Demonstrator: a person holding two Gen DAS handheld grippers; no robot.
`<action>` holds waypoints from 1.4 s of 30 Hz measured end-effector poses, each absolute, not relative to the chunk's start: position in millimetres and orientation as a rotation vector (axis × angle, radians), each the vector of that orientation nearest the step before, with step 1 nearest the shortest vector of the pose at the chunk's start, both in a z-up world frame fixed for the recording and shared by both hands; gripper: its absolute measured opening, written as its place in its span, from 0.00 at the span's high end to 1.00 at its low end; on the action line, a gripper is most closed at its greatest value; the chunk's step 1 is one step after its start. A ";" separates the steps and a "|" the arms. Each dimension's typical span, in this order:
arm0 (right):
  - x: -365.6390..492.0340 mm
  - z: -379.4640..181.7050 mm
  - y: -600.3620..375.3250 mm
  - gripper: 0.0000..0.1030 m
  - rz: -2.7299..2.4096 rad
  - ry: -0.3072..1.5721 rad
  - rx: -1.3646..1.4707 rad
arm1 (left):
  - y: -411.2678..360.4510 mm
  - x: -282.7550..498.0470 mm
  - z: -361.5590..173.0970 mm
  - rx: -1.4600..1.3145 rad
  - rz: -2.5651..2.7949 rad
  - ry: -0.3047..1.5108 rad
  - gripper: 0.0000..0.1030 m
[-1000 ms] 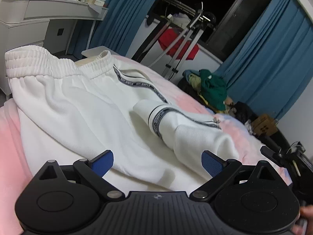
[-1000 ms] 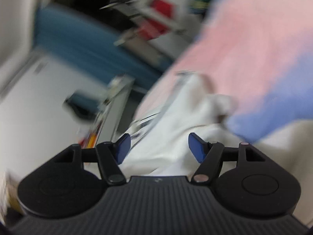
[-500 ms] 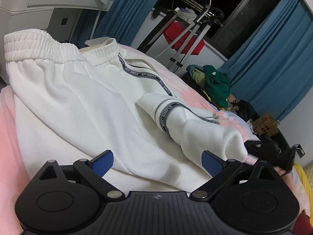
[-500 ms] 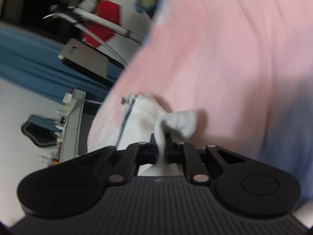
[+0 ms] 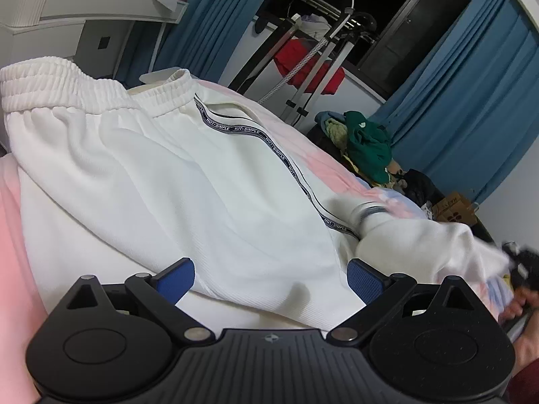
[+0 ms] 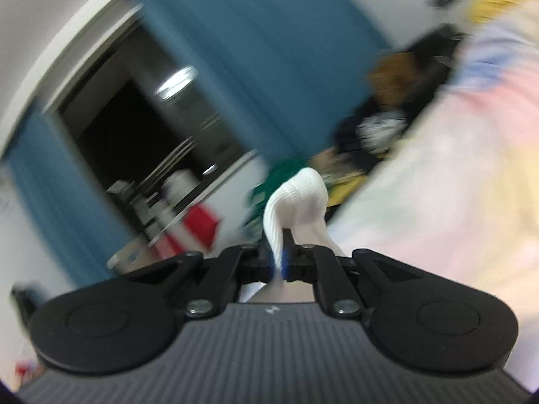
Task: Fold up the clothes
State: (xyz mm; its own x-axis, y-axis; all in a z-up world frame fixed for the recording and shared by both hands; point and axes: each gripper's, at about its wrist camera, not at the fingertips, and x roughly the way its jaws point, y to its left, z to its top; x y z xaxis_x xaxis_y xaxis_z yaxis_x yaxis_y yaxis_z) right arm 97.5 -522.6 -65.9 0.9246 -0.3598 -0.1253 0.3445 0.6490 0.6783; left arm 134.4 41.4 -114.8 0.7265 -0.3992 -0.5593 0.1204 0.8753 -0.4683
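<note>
White track pants (image 5: pixel 175 175) with a dark lettered side stripe lie on the pink bed (image 5: pixel 13 235), waistband at the upper left. My left gripper (image 5: pixel 269 277) is open and empty just above the pants' near edge. My right gripper (image 6: pixel 277 262) is shut on the white ribbed cuff of the pant leg (image 6: pixel 296 195) and holds it up off the bed; it also shows at the far right of the left wrist view (image 5: pixel 518 266), with the leg (image 5: pixel 438 245) stretched toward it.
A white desk (image 5: pixel 84 10) stands at the upper left. A drying rack (image 5: pixel 313 64) with red cloth stands behind the bed before blue curtains (image 5: pixel 471 101). A pile of green and other clothes (image 5: pixel 367 144) lies beyond the bed's far side.
My right gripper closed on the pant leg cuff and has pulled it out to the right and up. The folded-back leg has unrolled. My left gripper stayed open over the pants.
</note>
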 end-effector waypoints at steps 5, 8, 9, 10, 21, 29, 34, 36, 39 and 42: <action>35.4 -126.9 -577.1 0.93 -0.642 0.000 0.976 | 31.9 131.6 -117.8 -0.366 -0.297 0.708 0.05; 9.1 -152.6 -590.2 0.93 -0.816 0.092 1.036 | 28.3 133.0 -121.5 -0.347 -0.294 0.722 0.05; 1.5 -160.6 -593.6 0.92 -0.853 0.130 1.052 | 27.3 133.6 -122.4 -0.340 -0.290 0.723 0.05; -1.4 -168.2 -595.0 0.92 -0.864 0.163 1.074 | 26.6 134.0 -123.0 -0.329 -0.286 0.723 0.05; -0.5 -131.5 -528.1 0.26 -0.898 0.310 0.961 | 25.7 129.7 -121.6 -0.257 -0.270 0.716 0.05; -29.9 -48.3 -445.3 0.21 -0.805 0.251 0.707 | 30.3 123.4 -110.9 -0.186 -0.256 0.706 0.05; -24.5 -41.2 -384.1 0.22 -0.493 0.256 0.757 | 34.6 134.1 -87.6 -0.083 -0.261 0.693 0.05; -14.9 -50.6 -360.3 0.22 -0.401 0.291 0.784 | 36.0 142.2 -75.1 -0.047 -0.274 0.671 0.05; 13.6 -67.7 -336.9 0.22 -0.314 0.396 0.751 | 39.0 162.1 -58.2 0.035 -0.283 0.627 0.05; 36.2 -76.2 -326.3 0.22 -0.291 0.480 0.671 | 42.1 193.5 -46.0 0.124 -0.293 0.592 0.04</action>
